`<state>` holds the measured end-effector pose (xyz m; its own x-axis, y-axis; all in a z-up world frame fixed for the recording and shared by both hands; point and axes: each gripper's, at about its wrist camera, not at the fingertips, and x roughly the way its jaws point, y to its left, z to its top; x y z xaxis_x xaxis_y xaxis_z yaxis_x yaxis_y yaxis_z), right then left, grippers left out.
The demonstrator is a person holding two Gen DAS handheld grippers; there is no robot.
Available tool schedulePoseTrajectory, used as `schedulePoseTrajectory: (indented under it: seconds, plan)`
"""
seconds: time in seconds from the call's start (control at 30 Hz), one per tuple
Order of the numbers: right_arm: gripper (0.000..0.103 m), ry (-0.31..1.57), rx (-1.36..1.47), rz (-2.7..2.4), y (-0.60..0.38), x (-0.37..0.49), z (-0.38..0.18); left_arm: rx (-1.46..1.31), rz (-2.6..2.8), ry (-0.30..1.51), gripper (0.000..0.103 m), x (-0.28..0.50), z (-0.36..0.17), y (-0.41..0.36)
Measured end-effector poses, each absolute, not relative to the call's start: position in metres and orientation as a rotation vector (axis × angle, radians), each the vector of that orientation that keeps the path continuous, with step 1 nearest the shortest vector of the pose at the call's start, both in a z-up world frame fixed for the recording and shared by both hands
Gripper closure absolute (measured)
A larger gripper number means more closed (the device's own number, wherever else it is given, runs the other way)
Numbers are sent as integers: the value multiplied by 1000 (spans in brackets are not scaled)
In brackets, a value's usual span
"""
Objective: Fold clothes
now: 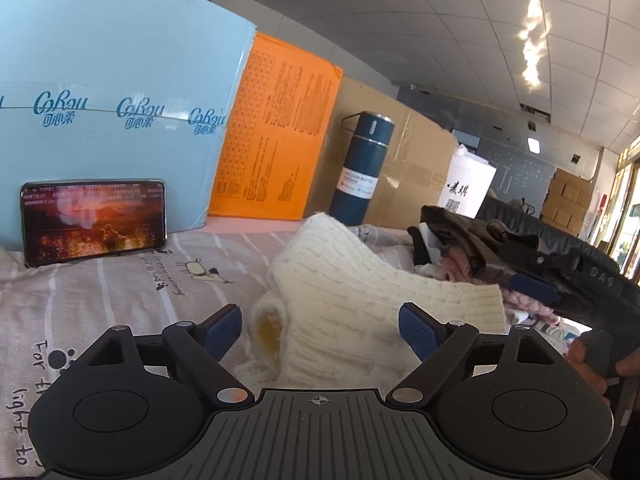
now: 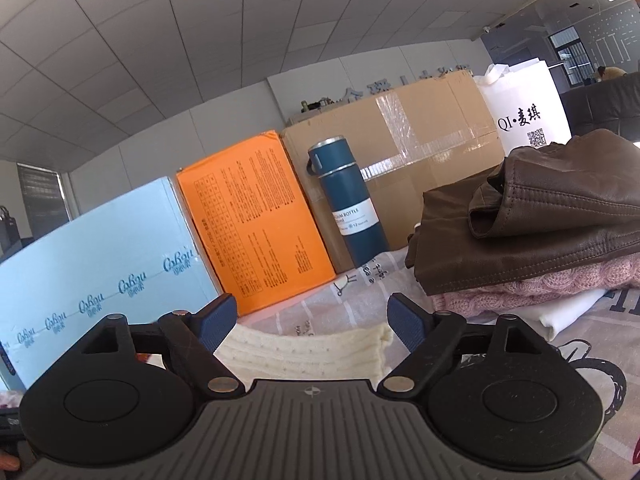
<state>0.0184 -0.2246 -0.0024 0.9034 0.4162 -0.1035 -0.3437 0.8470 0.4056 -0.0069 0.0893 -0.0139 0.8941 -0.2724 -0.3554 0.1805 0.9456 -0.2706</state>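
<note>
Folding starts with a clean grip: both your left gripper (image 1: 320, 330) and right gripper (image 2: 310, 320) gape wide, holding nothing, over the sweater (image 1: 360, 300) bunched mid-surface (image 1: 100, 292). Pinch its hem corners, then spread it flat.

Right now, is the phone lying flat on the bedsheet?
No, the phone stands on its long edge, leaning against the light blue box.

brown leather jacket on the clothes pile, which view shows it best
The right wrist view. There the brown leather jacket fills the right side, folded on top of a pink knit, with seams and collar sharp. In the left wrist view the jacket is small, distant and partly hidden behind the right gripper.
</note>
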Motion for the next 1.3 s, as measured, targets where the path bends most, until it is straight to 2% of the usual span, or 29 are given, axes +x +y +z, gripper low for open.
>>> schedulePoseTrajectory:
  seconds: [0.1,0.2,0.47,0.8,0.93,1.3]
  plan:
    - [20,184,438,490,-230,17,0,-224,-210,455,9,-1,-17,88]
    - [20,237,469,591,-230,22,-1,-225,-207,478,9,1,-20,89]
    - [19,579,338,580,-199,53,-20,-249,-241,489,6,2,-22,92]
    - [5,387,341,404,-213,38,-13,-304,-257,497,5,2,-22,96]
    - [4,369,338,340,-218,40,-13,-338,-225,499,5,3,-22,101]
    - [4,519,435,213,-234,62,-27,-309,-216,521,3,4,-25,96]
